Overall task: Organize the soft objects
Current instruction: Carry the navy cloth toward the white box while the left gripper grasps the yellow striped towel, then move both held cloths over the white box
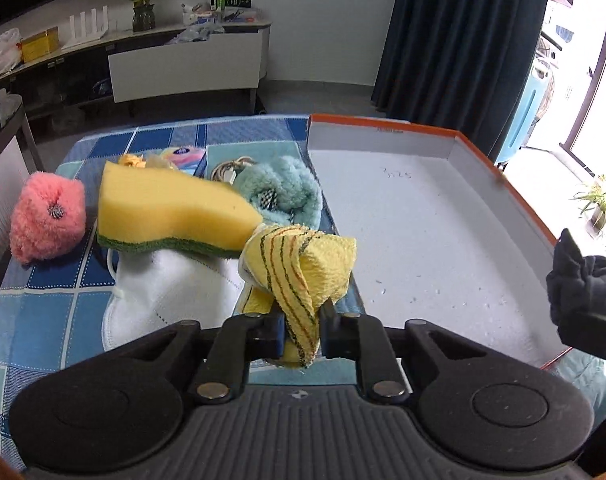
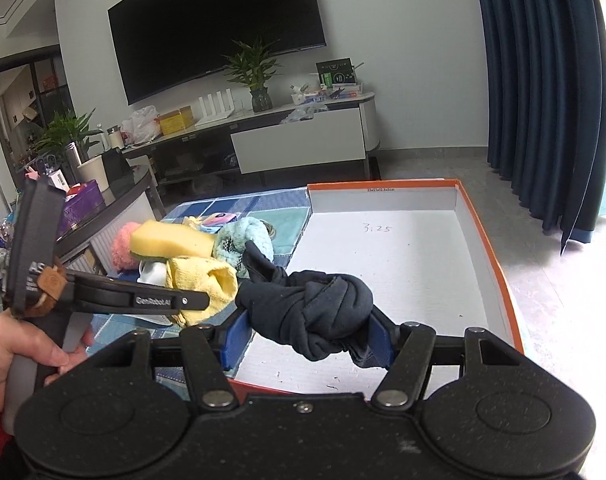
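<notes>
Left gripper (image 1: 301,330) clamped tight on a yellow striped terry cloth (image 1: 303,268), lifted off the blue checked tablecloth (image 1: 55,280). Right gripper (image 2: 309,340) grips a knotted dark navy fabric bundle (image 2: 315,312) across moderately wide jaws. The orange-rimmed white cardboard box (image 1: 423,216) lies right of the cloth, directly beyond the bundle, so right hand is nearer. Yellow-green sponge (image 1: 171,212), pink pompom (image 1: 47,216), teal fluffy cloth (image 1: 283,188) and white mask (image 1: 163,296) remain left. Only the right wrist view shows the person's hand (image 2: 27,356) holding the left gripper.
</notes>
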A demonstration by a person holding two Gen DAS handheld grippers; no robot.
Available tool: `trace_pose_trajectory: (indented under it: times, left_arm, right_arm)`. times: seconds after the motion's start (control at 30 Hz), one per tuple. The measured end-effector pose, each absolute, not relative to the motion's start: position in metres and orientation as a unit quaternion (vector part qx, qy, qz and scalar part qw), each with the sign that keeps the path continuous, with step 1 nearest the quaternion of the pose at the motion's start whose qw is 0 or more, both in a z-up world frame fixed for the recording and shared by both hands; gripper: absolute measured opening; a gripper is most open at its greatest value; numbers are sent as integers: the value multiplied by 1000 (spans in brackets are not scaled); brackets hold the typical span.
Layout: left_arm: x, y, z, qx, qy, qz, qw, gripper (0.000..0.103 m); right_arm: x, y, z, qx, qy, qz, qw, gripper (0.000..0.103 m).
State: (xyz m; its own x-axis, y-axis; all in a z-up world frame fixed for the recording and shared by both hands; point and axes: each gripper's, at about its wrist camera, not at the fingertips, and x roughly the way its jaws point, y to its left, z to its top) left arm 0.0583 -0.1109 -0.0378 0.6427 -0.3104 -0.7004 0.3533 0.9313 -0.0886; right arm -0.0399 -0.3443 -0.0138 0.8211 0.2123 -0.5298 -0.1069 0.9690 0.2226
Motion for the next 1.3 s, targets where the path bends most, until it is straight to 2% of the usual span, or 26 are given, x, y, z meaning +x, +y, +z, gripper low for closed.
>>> trace_pose_trajectory:
  times: [0.3,0.73,1.3]
  left_arm:
    - [33,-119,5,11,344,-187,920,17]
    - [23,-133,26,5,330,-177,927,17]
    - [55,-153,6,14,352,-181,918,17]
  right_arm:
    - [-53,-344,6,93,264,83,956,74]
    - [-55,-350,42,90,241,64,964,74]
    - [-12,-365,37,101,262,52,958,74]
